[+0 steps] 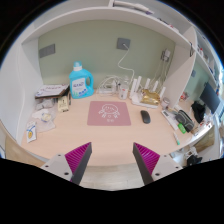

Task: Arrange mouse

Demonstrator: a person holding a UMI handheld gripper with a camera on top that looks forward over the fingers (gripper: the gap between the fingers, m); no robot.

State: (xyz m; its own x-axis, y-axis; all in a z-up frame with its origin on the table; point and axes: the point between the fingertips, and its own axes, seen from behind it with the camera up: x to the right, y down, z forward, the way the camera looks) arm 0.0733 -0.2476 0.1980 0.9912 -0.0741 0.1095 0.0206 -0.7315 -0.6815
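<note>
A small dark mouse [145,116] lies on the wooden desk [70,135], just right of a square pink mouse mat [108,113]. My gripper [112,160] hangs well back from both, above the desk's near edge. Its two fingers with magenta pads [78,158] stand wide apart with nothing between them. The mouse and the mat are far beyond the fingertips.
A blue detergent bottle [81,80] stands at the back left next to a box with clutter [50,100]. A white router with antennas [148,93] stands at the back right. Dark gear [185,120] lies along the right side. Walls close the desk in.
</note>
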